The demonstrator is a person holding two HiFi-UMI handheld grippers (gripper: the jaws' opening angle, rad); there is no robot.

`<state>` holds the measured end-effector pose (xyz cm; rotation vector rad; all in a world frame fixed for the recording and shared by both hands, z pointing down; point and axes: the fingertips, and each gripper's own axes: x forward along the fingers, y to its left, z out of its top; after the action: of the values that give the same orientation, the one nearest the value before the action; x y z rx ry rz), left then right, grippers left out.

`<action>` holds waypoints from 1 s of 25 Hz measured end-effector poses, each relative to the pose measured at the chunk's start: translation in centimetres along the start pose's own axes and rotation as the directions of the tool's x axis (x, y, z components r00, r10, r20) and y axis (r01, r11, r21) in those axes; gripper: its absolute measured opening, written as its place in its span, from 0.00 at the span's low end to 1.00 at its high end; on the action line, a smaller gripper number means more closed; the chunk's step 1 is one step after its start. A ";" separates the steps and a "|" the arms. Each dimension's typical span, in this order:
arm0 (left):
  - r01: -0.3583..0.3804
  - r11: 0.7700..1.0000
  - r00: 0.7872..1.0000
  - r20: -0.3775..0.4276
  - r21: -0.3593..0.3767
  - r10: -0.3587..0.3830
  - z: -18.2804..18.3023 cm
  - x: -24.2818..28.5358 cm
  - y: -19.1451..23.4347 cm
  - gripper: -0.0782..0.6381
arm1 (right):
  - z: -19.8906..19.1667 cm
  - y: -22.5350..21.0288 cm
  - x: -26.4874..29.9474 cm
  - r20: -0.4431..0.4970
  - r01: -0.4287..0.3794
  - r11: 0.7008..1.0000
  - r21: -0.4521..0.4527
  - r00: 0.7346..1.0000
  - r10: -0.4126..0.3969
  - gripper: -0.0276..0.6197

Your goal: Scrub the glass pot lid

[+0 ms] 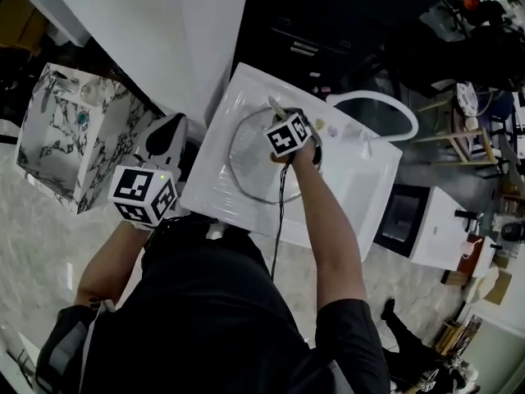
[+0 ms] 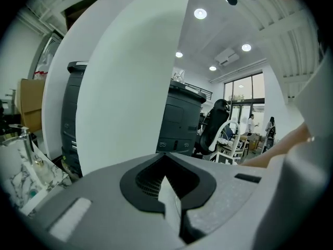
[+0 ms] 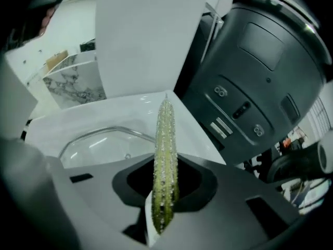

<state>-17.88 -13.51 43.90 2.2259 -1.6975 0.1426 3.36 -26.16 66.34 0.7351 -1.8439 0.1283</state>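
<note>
The glass pot lid (image 1: pixel 246 183) lies flat in a white basin (image 1: pixel 365 195), its metal rim showing as a ring. My right gripper (image 1: pixel 279 110) hovers over the lid's far side, shut on a green bumpy scrubber (image 1: pixel 274 103). In the right gripper view the scrubber (image 3: pixel 165 150) stands edge-on between the jaws of the right gripper (image 3: pixel 162 202), with the lid (image 3: pixel 99 142) down to the left. My left gripper (image 1: pixel 167 130) is held off the basin's left edge, away from the lid. Its jaws are shut on nothing, seen in the left gripper view (image 2: pixel 173 194).
A marble-patterned bag (image 1: pixel 70 138) stands on the floor at the left. A tall white panel (image 1: pixel 193 23) and a black printer (image 1: pixel 328 31) rise behind the basin. A white chair (image 1: pixel 385 117) and a small white cabinet (image 1: pixel 426 228) are at the right.
</note>
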 end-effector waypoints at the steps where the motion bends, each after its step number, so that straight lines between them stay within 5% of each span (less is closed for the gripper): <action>1: -0.004 1.000 1.000 -0.003 -0.005 0.004 -0.2 -0.1 0.3 0.11 | 0.3 0.8 0.2 -0.001 -0.002 0.998 -0.062 1.000 0.002 0.14; 5: -0.006 0.999 1.000 -0.025 -0.037 0.005 -1.0 -0.2 0.4 0.11 | 1.4 3.9 0.5 0.020 -0.045 0.976 -0.212 0.999 0.050 0.14; 25: 0.041 0.995 0.997 -0.061 -0.087 -0.047 -2.3 0.5 -3.6 0.11 | 0.1 13.2 -2.4 0.059 -0.124 0.861 -0.493 0.983 0.176 0.14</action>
<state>-14.07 -12.42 45.52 2.1711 -1.5900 0.1253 -3.36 -14.58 67.50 0.2446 -1.9202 -0.2756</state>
